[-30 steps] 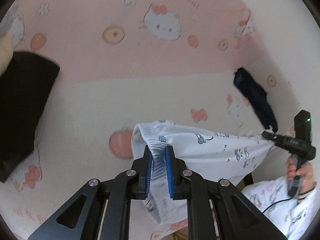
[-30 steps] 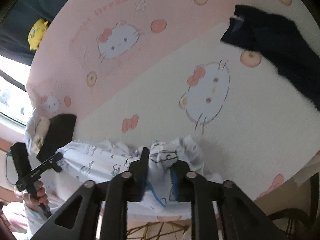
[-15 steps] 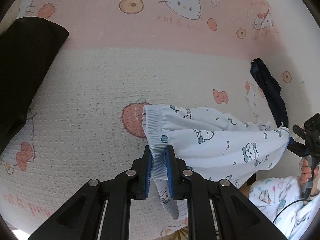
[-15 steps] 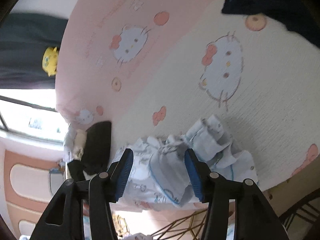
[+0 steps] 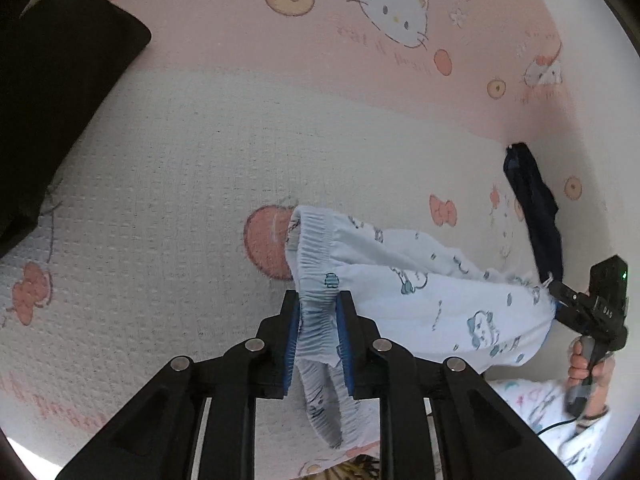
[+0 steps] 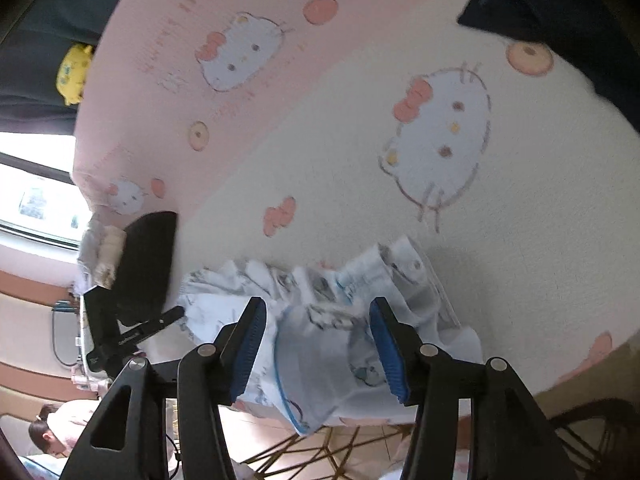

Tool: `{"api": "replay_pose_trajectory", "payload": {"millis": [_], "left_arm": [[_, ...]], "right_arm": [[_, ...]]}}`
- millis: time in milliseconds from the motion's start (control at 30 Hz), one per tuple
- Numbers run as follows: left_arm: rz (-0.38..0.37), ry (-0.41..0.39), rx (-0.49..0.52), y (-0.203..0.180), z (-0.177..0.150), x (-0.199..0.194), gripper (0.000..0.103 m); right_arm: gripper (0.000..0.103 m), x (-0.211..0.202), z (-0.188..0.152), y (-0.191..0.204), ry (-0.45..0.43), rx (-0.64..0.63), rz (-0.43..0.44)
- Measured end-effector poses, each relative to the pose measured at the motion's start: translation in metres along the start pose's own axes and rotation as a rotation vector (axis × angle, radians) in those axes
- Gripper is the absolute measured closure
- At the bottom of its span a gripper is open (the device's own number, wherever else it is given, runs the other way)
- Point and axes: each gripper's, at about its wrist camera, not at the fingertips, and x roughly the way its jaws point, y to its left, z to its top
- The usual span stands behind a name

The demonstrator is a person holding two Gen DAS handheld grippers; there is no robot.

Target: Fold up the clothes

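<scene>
Light blue printed pants (image 5: 420, 292) lie stretched across the Hello Kitty bedspread (image 5: 180, 200). My left gripper (image 5: 319, 300) holds their gathered waistband between its blue pads; the jaws are opening, and the cloth still fills the gap. In the right wrist view the other end of the pants (image 6: 332, 344) lies bunched near the bed's edge. My right gripper (image 6: 318, 308) stands over it with jaws wide and still opening, and its pads are clear of the cloth. The right gripper (image 5: 576, 308) also shows at the far end in the left wrist view.
A dark navy garment (image 5: 536, 216) lies to the right of the pants. A black folded item (image 5: 52, 92) sits at the bed's left. A hand (image 5: 584, 364) and a printed sleeve are at the lower right. The bed's edge runs just below the grippers.
The left gripper has come down toward the bed with the waistband. The right gripper's jaws opened and released the bunched cloth, which now rests on the bed.
</scene>
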Motion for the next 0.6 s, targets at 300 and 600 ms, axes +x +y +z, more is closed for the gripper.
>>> {"api": "replay_pose_trajectory", "payload": {"millis": [300, 600], "left_arm": [[-0.060, 0.063, -0.042, 0.006, 0.005, 0.003, 0.086], [-0.148, 0.069, -0.095, 0.008, 0.014, 0.001, 0.086]], "right_arm": [[0.043, 0.007, -0.002, -0.009, 0.045, 0.106, 0.114], [0.043, 0.004, -0.025, -0.012, 0.084, 0.137, 0.102]]}}
